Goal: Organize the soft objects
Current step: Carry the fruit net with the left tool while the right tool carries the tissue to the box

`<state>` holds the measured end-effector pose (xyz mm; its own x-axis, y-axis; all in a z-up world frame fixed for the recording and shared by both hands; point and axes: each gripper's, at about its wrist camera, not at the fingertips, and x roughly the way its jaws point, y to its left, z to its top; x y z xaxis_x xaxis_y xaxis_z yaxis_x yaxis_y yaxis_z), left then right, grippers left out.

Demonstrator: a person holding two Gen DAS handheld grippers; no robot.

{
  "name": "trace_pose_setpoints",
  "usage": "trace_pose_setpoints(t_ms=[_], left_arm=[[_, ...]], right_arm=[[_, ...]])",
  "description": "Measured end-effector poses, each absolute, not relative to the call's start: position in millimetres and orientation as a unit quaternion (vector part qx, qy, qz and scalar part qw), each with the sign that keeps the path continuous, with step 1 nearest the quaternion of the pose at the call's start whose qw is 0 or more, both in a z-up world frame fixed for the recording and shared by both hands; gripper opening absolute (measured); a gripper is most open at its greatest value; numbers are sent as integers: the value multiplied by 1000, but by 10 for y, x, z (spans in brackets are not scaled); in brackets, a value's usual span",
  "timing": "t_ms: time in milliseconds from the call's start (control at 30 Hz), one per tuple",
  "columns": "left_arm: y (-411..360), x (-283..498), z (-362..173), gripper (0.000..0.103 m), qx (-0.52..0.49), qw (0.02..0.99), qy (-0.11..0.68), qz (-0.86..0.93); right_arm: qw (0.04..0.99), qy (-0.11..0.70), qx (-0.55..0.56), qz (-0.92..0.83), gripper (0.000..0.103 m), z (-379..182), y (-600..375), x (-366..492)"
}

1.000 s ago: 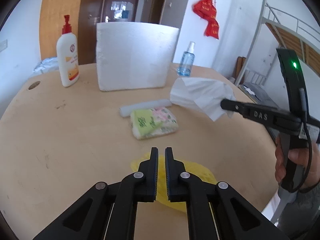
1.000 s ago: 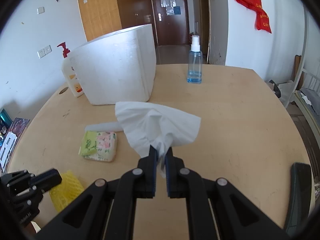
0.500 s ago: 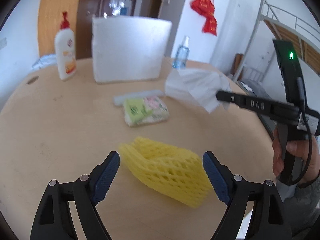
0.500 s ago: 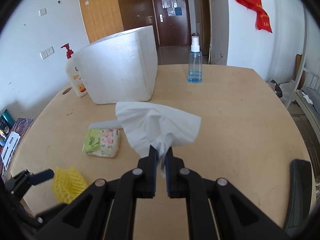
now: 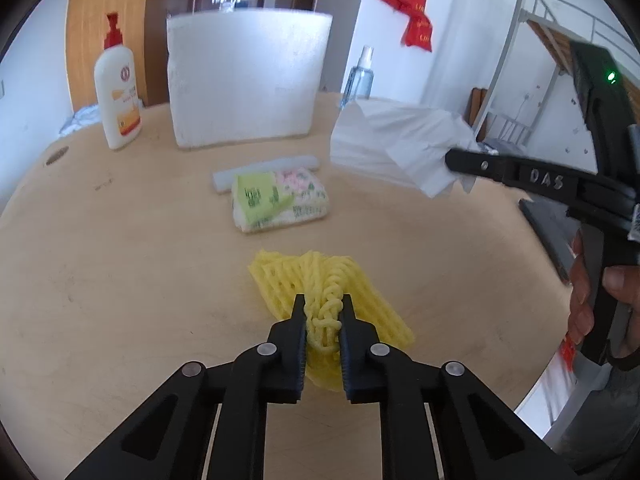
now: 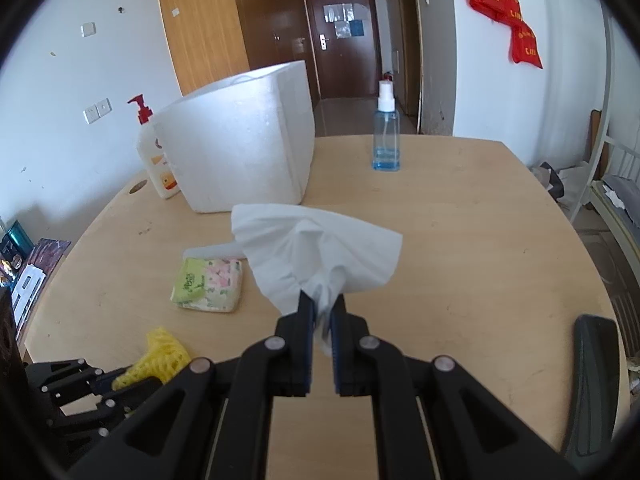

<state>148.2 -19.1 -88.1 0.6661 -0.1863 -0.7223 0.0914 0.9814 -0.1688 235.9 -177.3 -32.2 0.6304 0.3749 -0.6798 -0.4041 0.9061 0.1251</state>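
Note:
A yellow foam net [image 5: 280,280] lies on the wooden table [image 5: 120,260] near its front edge. My left gripper [image 5: 322,312] is closing its jaws on the net's bunched middle, and the pads pinch it. In the right wrist view the yellow net [image 6: 164,350] shows at the lower left. Held above the table, my right gripper [image 6: 322,304] is shut on a crumpled white tissue [image 6: 312,240]. From the left wrist view that tissue [image 5: 392,140] hangs at the right. A packet of tissues [image 5: 280,200] lies flat mid-table.
A white foam box [image 5: 244,76] stands at the back, a thin white foam strip [image 5: 264,168] in front of it. A lotion pump bottle [image 5: 118,92] is back left, a blue spray bottle [image 6: 386,136] back right. A person's hand [image 5: 584,292] grips the right handle.
The left jaws opened wide around the yellow net, then closed on its middle, bunching it up. The right gripper has kept still with the tissue.

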Motion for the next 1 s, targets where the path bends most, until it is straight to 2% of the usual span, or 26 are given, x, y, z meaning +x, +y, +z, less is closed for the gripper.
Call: trace_pose_setpoints(t_ms=[1000], left_arm=[[75, 1038, 198, 14, -23, 979, 202, -10]], right_arm=[[936, 249, 10, 247, 10, 332, -1764, 1667]])
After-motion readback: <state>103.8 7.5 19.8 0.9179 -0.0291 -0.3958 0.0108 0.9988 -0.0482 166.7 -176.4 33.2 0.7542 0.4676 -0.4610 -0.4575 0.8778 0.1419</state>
